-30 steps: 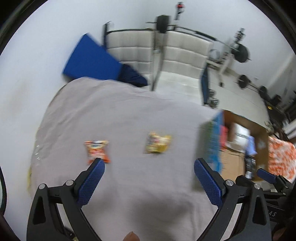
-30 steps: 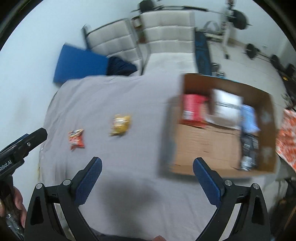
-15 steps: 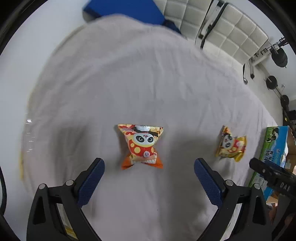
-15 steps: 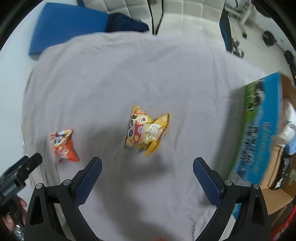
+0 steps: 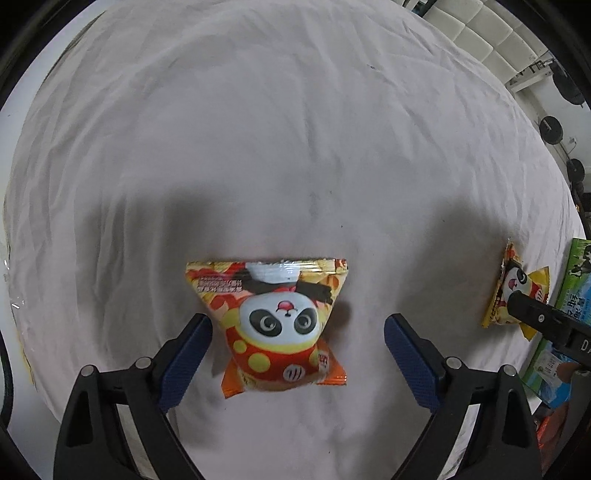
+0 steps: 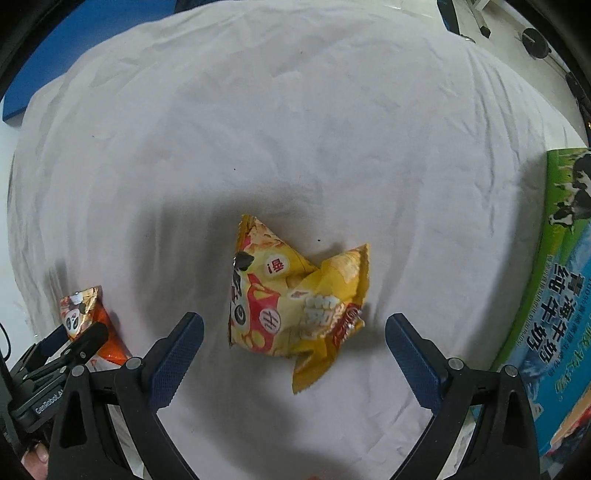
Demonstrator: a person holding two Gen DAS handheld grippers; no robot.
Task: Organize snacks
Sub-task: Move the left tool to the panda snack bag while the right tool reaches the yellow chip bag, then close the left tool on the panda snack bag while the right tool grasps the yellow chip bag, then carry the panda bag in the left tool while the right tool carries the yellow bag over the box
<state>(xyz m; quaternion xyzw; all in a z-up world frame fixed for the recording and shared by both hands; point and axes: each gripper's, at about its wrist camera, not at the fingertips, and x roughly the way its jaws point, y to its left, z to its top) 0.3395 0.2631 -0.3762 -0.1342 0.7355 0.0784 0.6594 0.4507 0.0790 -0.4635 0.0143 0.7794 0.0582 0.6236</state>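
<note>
An orange-red panda snack packet [image 5: 275, 325] lies flat on the grey cloth. My left gripper [image 5: 297, 345] points down over it, jaws closing with the packet between them; the left pad sits close beside it without pressing, the right pad stands well clear. A yellow panda snack packet [image 6: 295, 306] lies crumpled on the same cloth, between the wide-open blue pads of my right gripper [image 6: 293, 345], untouched. The yellow packet [image 5: 515, 295] also shows at the right of the left wrist view, the orange packet [image 6: 83, 314] at the left of the right wrist view.
A green and blue printed carton [image 6: 554, 288] stands at the cloth's right edge, also seen as the carton [image 5: 576, 291]. A blue mat [image 6: 55, 48] lies beyond the cloth's far left corner. White padded seats [image 5: 491, 33] and gym weights [image 5: 550, 127] are behind.
Both grippers have dropped close to the cloth and tipped downward, each now straddling its own packet. The open cardboard box has left the right wrist view.
</note>
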